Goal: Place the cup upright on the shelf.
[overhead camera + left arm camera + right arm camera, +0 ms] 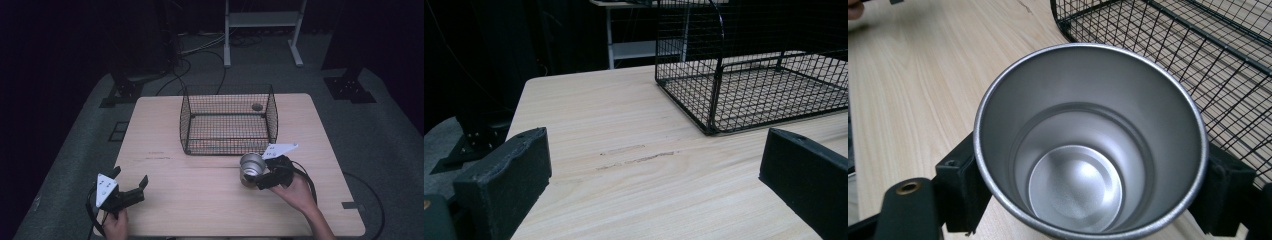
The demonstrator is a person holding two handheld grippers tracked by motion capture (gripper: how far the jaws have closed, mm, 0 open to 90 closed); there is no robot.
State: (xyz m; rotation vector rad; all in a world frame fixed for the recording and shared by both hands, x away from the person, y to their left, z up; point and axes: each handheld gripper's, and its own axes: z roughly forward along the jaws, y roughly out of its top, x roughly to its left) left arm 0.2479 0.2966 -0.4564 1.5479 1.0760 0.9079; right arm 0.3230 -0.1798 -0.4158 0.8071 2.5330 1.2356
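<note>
Left hand-held gripper [131, 186] rests with jaws spread wide; right hand-held gripper [260, 176] clamps tight.

The table [200, 200] is seen from above by the high view, facing forward. The basket [744, 75] is viewed low and near from the left gripper; the cup [1088, 150] is looked into closely from the right. The basket is shared by all views.
</note>
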